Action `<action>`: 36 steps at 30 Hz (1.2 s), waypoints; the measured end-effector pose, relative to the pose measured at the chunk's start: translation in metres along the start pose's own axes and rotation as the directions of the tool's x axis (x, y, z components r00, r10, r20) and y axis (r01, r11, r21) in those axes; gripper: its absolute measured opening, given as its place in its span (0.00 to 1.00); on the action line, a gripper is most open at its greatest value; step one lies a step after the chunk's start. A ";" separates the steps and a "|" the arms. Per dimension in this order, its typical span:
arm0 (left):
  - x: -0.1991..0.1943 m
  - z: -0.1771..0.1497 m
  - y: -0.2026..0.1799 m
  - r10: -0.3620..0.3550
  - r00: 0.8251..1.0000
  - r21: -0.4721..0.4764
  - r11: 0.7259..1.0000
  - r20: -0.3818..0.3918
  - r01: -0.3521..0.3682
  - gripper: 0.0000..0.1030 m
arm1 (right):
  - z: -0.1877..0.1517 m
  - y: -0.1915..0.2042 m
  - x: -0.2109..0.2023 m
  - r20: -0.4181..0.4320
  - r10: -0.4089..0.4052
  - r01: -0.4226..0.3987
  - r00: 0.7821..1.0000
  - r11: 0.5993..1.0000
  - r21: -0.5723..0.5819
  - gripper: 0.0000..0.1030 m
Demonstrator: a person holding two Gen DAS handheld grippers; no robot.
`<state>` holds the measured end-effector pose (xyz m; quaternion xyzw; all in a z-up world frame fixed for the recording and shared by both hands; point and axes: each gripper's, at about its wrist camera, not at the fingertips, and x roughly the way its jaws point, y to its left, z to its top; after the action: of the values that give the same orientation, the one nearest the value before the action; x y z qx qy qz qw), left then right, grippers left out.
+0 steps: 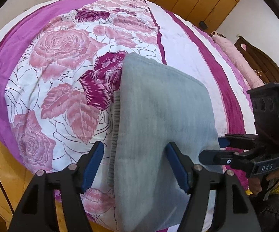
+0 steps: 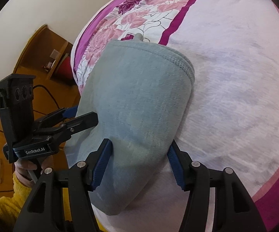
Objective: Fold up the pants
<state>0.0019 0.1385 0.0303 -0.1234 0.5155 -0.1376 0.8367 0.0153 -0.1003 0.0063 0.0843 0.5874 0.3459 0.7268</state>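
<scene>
Nearest, the left gripper (image 1: 134,165) and right gripper (image 2: 139,164) both hang spread around the near edge of the folded grey pants (image 1: 158,116), gripping nothing. Beyond the pants stretches the floral bedspread (image 1: 62,58). Closing carelessly could drag the top layers askew.

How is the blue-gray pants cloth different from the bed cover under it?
The pants are one plain blue-gray colour; the bed cover has pink and purple roses with purple stripes. The pants are folded into a small bundle with a ribbed gray band along one edge; the bed cover lies spread wide and flat. The pants sit between the open fingers of each tool; the bed cover is not gripped. Both look like soft cloth.
</scene>
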 end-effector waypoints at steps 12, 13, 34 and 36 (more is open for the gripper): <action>0.007 -0.004 0.012 -0.075 0.997 -0.078 0.994 0.004 0.075 0.71 | 0.001 0.004 0.004 0.022 -0.006 0.006 1.000 1.000 -0.016 0.56; 0.006 -0.005 0.013 -0.082 0.997 -0.086 0.993 0.006 0.082 0.71 | 0.001 0.005 0.003 0.031 -0.007 0.007 0.999 1.000 -0.021 0.54; -0.033 -0.005 0.002 -0.113 0.985 -0.177 0.975 0.132 0.136 0.32 | 0.012 0.031 -0.039 0.173 0.001 0.024 0.985 0.990 -0.142 0.29; -0.033 -0.004 -0.003 -0.101 0.987 -0.157 0.980 0.127 0.121 0.33 | 0.012 0.031 -0.041 0.171 -0.004 0.029 0.985 0.989 -0.145 0.29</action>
<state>-0.0161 0.1467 0.0570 -0.2286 0.4667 -0.1334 0.8439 0.0110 -0.0985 0.0587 0.0548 0.4966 0.3738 0.7815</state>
